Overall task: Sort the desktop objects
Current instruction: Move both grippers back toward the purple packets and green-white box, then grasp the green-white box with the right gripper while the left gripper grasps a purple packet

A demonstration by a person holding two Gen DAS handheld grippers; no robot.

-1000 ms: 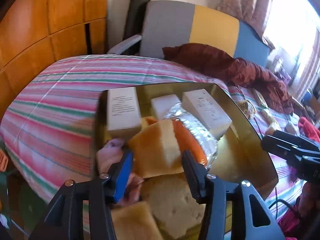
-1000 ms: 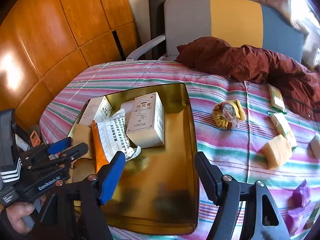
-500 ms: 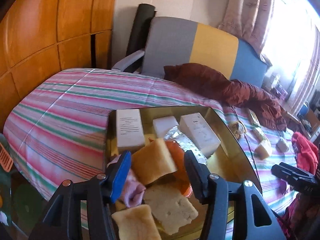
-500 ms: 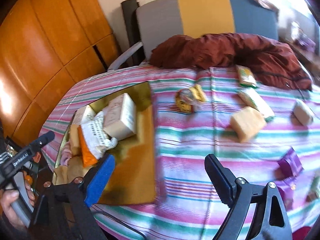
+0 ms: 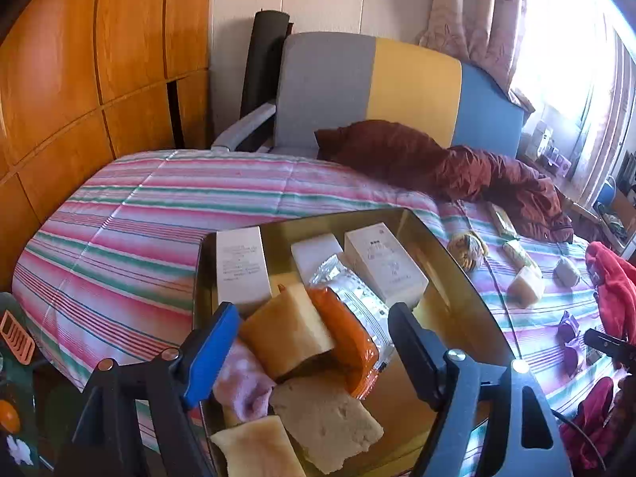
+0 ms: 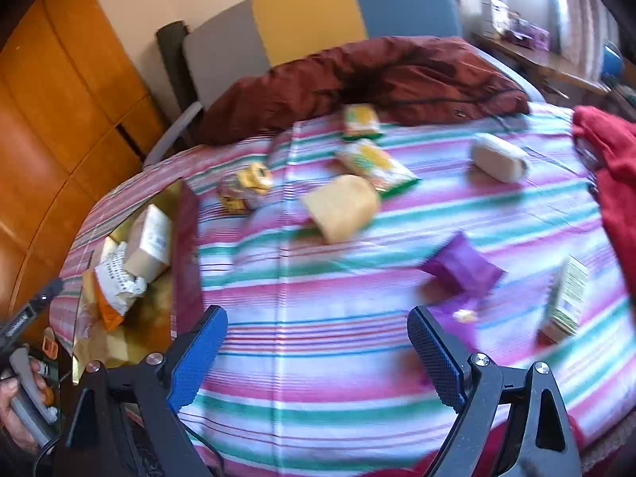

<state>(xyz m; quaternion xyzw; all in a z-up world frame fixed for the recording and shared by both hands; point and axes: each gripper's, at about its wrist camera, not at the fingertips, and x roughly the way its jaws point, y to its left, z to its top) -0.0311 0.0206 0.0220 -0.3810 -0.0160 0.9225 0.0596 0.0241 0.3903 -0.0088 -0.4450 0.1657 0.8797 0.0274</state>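
A gold tray [image 5: 469, 310] on the striped tablecloth holds white boxes [image 5: 240, 266], an orange-and-white snack packet [image 5: 349, 318], yellow sponges [image 5: 288, 330] and a pink cloth [image 5: 240, 385]. My left gripper [image 5: 312, 351] is open and empty, hovering above the tray's near end. My right gripper [image 6: 318, 353] is open and empty over bare cloth. Ahead of it lie a yellow sponge [image 6: 342, 206], a purple packet [image 6: 463, 266], green-yellow packets [image 6: 375, 165], a beige pouch [image 6: 499, 157], a small box [image 6: 566, 298] and a yellow bundle [image 6: 246, 187]. The tray shows at its left [image 6: 185, 246].
A dark red jacket [image 6: 357, 75] lies at the table's far side before a grey, yellow and blue chair [image 5: 397, 87]. Red cloth [image 6: 612, 167] hangs at the right edge. Wooden panels [image 5: 79, 79] stand at the left. The right wrist view is blurred.
My left gripper has let go of the yellow sponge in the tray and pulled back and up. My right gripper has swung right, from over the tray to over the loose objects.
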